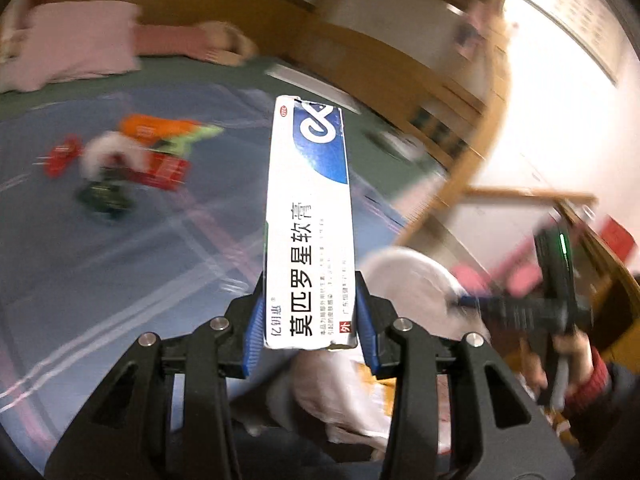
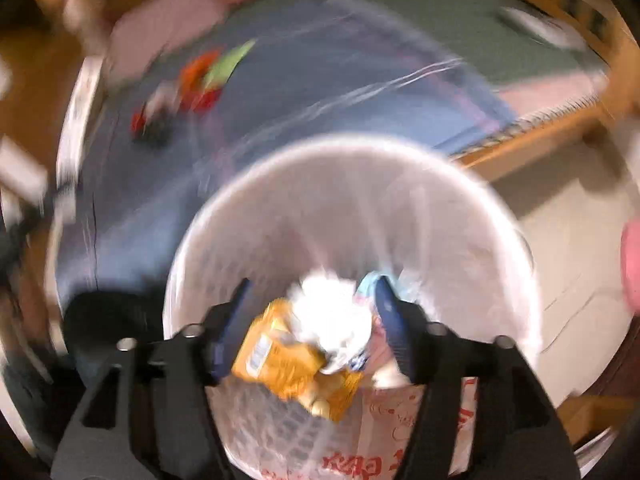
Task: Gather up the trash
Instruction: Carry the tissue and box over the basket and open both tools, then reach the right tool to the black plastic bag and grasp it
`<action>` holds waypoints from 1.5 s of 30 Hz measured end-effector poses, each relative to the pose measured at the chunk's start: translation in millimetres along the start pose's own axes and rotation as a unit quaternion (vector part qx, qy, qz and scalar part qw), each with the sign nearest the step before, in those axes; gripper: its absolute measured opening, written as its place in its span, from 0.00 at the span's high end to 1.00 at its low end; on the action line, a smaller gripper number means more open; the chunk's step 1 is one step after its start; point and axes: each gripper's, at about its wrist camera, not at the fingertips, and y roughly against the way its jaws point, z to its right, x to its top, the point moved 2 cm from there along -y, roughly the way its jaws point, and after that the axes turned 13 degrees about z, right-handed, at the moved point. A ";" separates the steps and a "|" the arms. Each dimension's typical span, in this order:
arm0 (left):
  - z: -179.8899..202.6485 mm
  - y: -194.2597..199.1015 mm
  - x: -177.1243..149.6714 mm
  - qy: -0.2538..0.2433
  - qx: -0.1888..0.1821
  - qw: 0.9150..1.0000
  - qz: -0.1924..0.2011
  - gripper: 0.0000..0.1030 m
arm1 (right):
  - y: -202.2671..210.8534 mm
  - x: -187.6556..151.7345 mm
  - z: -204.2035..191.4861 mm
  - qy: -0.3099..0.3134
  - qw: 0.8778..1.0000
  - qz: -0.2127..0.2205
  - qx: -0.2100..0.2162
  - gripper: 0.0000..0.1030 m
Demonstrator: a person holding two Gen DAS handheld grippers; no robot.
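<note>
— Trash is piling up in the white basket (image 2: 500,216), just under the right gripper (image 2: 310,320), whose jaws are standing apart, empty.

— Left gripper (image 1: 310,312) is pinching the ointment box (image 1: 308,220); I'd be centring it over the rim before releasing.

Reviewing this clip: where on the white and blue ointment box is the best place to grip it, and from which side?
Near one short end, across its narrow faces, as the left gripper does: the ointment box is long and slim, so the pads span it easily, coming in along its length.
</note>
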 end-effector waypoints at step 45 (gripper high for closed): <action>-285.7 145.7 -43.5 0.431 0.377 0.817 0.064 0.12 | -293.0 25.7 -362.6 0.116 0.963 -0.143 0.199 0.58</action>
